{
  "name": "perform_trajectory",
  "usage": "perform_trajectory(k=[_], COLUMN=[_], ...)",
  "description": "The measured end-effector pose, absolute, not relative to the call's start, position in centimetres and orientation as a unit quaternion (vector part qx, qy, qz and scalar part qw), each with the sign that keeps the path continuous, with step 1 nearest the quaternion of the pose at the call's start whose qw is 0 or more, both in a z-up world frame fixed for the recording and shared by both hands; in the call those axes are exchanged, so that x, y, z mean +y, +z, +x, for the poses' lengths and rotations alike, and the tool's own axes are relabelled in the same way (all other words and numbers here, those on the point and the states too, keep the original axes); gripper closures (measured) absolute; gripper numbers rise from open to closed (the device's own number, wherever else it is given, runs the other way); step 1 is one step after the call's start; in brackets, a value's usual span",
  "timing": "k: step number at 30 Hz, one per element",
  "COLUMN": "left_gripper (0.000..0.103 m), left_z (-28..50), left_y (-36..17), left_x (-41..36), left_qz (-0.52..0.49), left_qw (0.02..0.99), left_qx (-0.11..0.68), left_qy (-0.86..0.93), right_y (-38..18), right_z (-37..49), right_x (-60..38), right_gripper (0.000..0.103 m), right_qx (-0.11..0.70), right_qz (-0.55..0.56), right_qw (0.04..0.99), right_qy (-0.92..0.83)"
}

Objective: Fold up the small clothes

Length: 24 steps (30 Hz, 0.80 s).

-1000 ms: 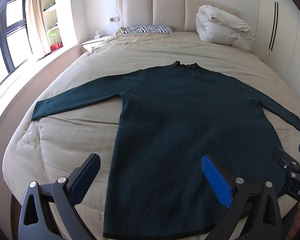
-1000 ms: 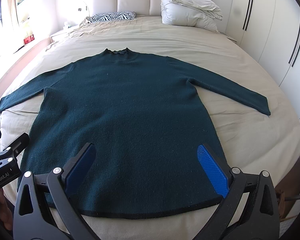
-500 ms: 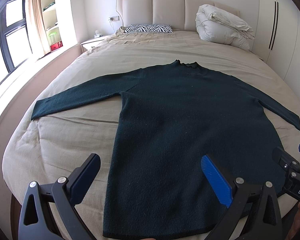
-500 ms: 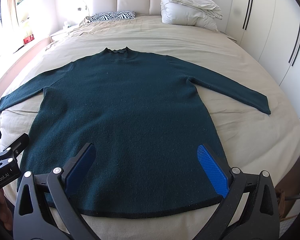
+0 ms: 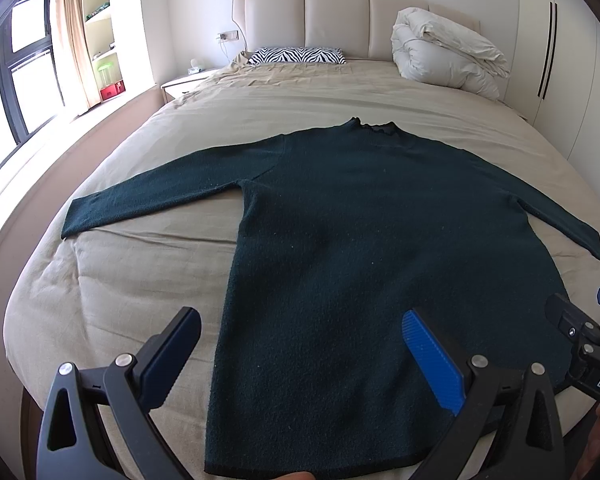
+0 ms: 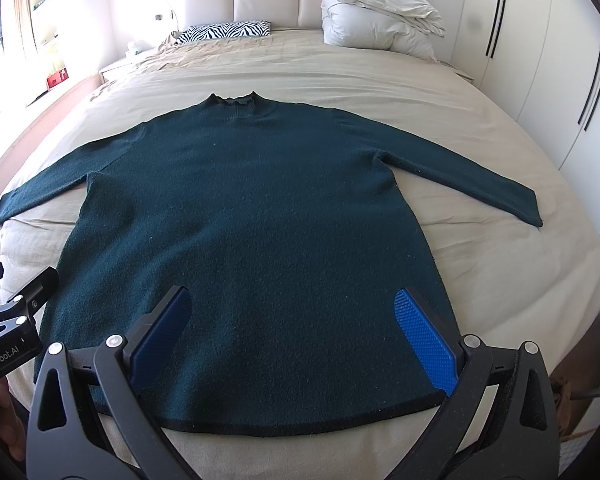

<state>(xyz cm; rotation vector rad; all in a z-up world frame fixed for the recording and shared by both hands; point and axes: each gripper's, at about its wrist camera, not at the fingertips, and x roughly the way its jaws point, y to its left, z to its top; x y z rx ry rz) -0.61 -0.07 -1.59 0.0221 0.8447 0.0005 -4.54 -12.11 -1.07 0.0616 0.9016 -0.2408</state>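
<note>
Essentially nothing has changed over the last second: both views match the earlier ones, and the dark green sweater lies as it did. Judgement: folding has not begun; this is a pause before the first grasp.

Tools. The left gripper hovers above the sweater's lower left edge, fingers spread wide, holding nothing. The right gripper hovers over the hem likewise, fingers wide apart and empty. Each gripper shows at the margin of the other's view.

Task item. The sweater lies flat, front or back up I cannot tell, centred on the bed. The collar points to 12 o'clock, the hem lies at 6 o'clock nearest the grippers. The left sleeve extends toward 9 o'clock, the right sleeve toward 3 o'clock. Both sleeves lie straight, with no fold in either.

Surface. A beige cover, lightly creased, soft underlay. Judgement: pinching the knit alone without the cover requires care.

Room. At 12 o'clock stand a padded headboard, a zebra-print pillow and a bundled white duvet. A window with curtain lies at 10 o'clock, and wardrobe doors at 2 o'clock.
</note>
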Motion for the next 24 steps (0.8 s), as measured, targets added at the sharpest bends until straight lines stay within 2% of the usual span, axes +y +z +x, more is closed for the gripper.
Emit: perform_trajectory(k=[20,24], left_gripper=[0.000,0.000], left_z=[0.7,2.0], left_y=[-3.1,-4.1], left_x=[0.2,0.7], left_qz=[-0.010,-0.057], left_qw=[0.899,0.883], left_qx=[0.437,0.462], left_qy=[-0.011,-0.054], right_y=[-2.2,-2.6], right_z=[-3.8,-3.2], right_x=[-13.0,-15.3], right_gripper=[0.000,0.000], right_qx=[0.439,0.436], right_qz=[0.052,0.089], right_qw=[0.890,0.889], right_qy=[-0.112,-0.104])
